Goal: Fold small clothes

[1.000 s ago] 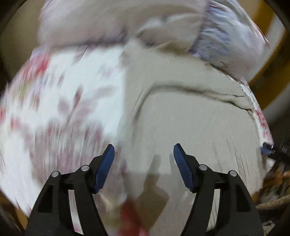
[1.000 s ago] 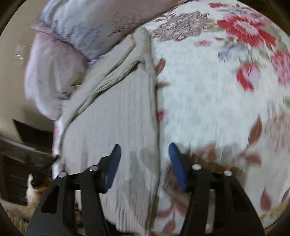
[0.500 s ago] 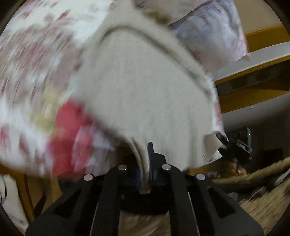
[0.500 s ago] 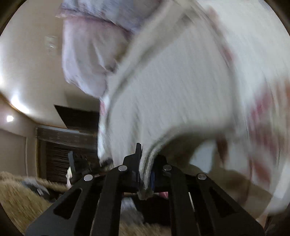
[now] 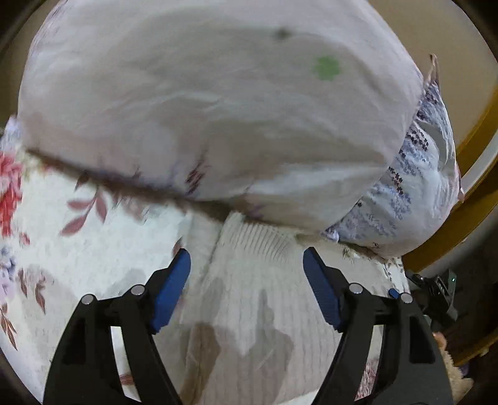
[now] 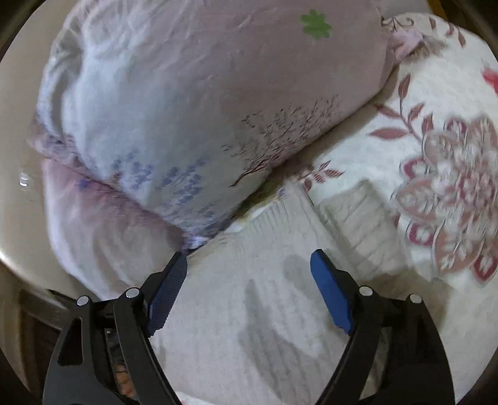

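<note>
Left wrist: one knit garment (image 5: 258, 280), two pillows (image 5: 218, 109)

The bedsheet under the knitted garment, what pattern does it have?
White bedsheet printed with red and pink flowers and reddish-brown leaves; clearest in the right wrist view.

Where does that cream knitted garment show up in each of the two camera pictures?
Left wrist view: cream knitted garment fills the lower centre, between the open fingers.
Right wrist view: garment lies lower centre, between the open fingers.
Shared landmark: the green clover mark on the pillow.
</note>
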`<control>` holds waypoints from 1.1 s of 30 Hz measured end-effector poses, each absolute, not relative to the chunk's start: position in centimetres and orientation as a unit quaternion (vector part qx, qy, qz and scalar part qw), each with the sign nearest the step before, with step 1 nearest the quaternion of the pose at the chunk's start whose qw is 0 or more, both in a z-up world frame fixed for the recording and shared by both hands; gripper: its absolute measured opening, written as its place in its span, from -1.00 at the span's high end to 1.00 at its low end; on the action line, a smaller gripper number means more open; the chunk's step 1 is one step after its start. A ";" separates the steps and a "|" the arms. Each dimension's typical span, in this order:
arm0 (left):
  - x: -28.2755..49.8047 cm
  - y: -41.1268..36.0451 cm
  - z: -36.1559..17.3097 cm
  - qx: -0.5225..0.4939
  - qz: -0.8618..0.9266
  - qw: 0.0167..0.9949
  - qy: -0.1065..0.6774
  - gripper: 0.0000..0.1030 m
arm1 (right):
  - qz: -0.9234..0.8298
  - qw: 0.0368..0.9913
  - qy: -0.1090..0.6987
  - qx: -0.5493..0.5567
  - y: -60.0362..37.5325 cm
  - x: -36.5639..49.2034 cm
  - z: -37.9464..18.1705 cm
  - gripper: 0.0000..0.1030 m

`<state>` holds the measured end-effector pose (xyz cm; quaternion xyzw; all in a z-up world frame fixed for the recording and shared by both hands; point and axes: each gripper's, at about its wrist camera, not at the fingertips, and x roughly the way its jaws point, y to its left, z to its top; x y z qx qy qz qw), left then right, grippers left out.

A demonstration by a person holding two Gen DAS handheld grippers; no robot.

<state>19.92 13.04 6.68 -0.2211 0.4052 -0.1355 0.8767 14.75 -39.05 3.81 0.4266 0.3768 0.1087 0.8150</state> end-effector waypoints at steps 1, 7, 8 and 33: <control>19.7 13.4 5.9 -0.214 -0.135 0.872 0.419 -0.43 | 0.109 0.822 0.375 0.415 -39.0 14.2 3.9 -0.64; 19.9 13.3 0.8 -0.247 -0.158 0.818 0.495 -0.14 | 0.118 0.820 0.381 0.410 -39.8 12.0 2.9 -0.64; 19.9 12.9 0.8 -0.245 -0.152 0.827 0.482 -0.08 | 0.122 0.820 0.383 0.408 -39.5 12.2 3.0 -0.64; 20.6 -11.1 7.8 -0.233 -0.305 0.807 0.448 -0.66 | 0.160 0.774 0.451 0.416 -49.7 15.5 2.2 -0.83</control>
